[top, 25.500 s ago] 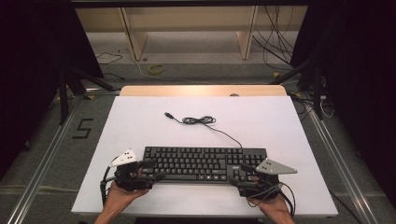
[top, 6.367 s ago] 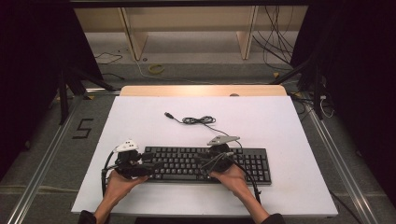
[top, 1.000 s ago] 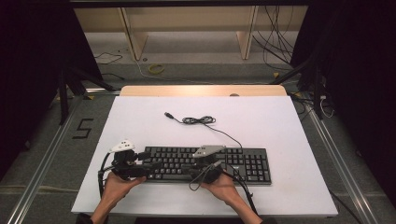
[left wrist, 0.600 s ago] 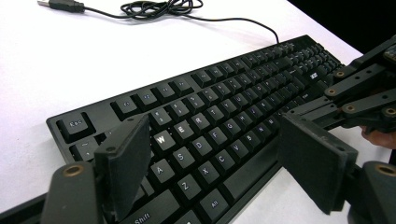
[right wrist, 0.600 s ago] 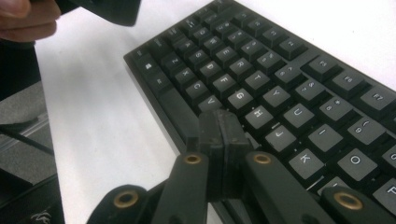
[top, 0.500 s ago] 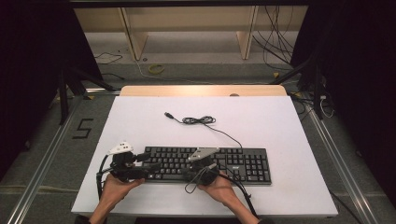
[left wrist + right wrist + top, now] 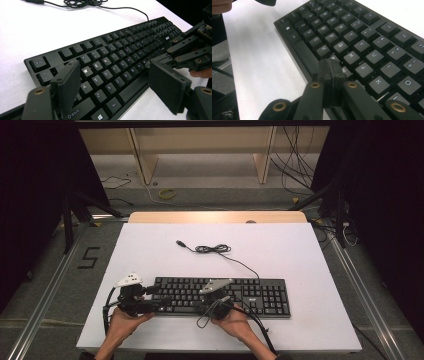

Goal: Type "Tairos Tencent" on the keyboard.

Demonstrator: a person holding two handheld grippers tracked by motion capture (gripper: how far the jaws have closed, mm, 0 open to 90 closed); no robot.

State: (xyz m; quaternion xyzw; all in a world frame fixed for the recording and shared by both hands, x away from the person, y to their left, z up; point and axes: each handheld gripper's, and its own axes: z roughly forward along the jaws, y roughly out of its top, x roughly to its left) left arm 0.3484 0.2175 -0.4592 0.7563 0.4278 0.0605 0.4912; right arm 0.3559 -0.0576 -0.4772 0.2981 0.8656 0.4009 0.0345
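A black keyboard (image 7: 250,295) lies across the near half of the white table (image 7: 280,245). Its cable (image 7: 215,249) coils behind it and ends in a USB plug (image 7: 180,242). My left gripper (image 7: 159,301) is at the keyboard's left end. In the left gripper view the keyboard (image 7: 117,57) lies under my left gripper (image 7: 115,87), which is open, its jaws straddling the A, S, Z and X keys with nothing between them. My right gripper (image 7: 329,72) is shut and empty, its tip low over the keyboard (image 7: 362,40) just below H and J, by the space bar's end. In the high view my right gripper (image 7: 199,307) points left.
The table's wooden far edge (image 7: 215,217) borders a floor with loose cables (image 7: 295,165) and shelf legs (image 7: 142,160). Metal rails (image 7: 45,295) run along both sides of the table. Bare white table lies behind and right of the keyboard. Both hands rest at the near edge.
My right gripper, shut, has slid left along the keyboard from its right end to the middle, a little further in the last second. The left gripper has stayed at the left end.
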